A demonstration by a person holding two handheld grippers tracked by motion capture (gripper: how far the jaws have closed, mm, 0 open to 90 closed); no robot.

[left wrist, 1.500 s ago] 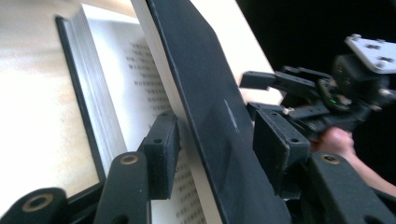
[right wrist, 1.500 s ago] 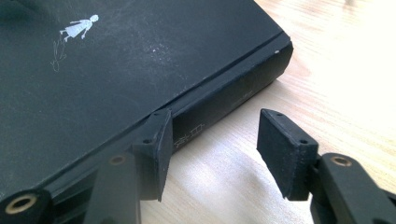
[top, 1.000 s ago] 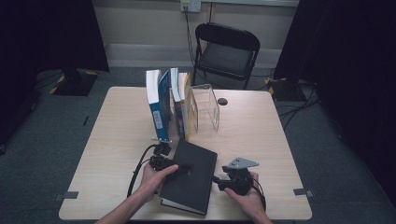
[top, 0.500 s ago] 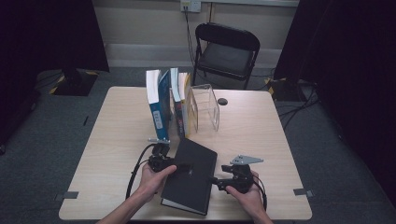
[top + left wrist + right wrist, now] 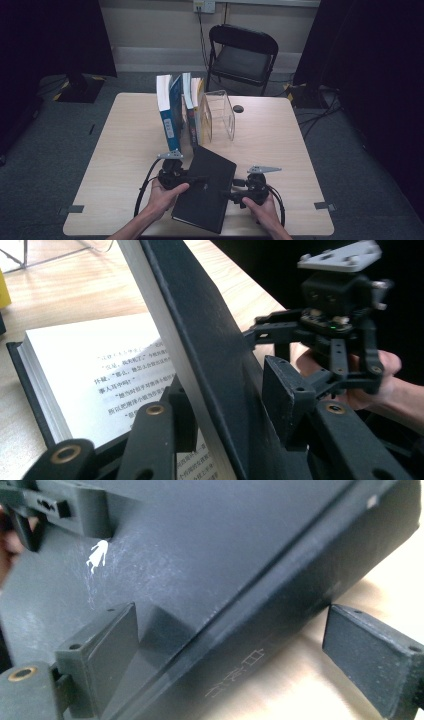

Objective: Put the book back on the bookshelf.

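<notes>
1. High view. The black book (image 5: 206, 192) lies near the table's (image 5: 300, 150) front edge, between the two grippers. The left gripper (image 5: 197, 179) reaches in over the book's left edge; the right gripper (image 5: 231, 196) meets the book's right edge. Beyond both grippers stand the upright books (image 5: 172, 112) and the clear stand (image 5: 220, 114), well apart from the work.

2. Left gripper view. The jaws have just been closing and now pinch the raised cover with a block of pages (image 5: 200, 355), one pad (image 5: 287, 395) on the outer face, the other on the page side. The open page (image 5: 100, 375) lies flat to the jaws' left. The right gripper shows farther off, behind the cover.

3. Right gripper view. The jaws have just been opening and stand wide: the right pad (image 5: 372, 652) is clear of the spine (image 5: 280, 625), with bare table between; the left pad (image 5: 107, 652) sits beside or against the cover, which of the two cannot be told. This gripper holds nothing.

4. Risk, as judged. With the right side released, the book hangs on one pinch; lifting further could let the heavy half swing, slide toward the table edge, or strain the pages at the pads.
</notes>
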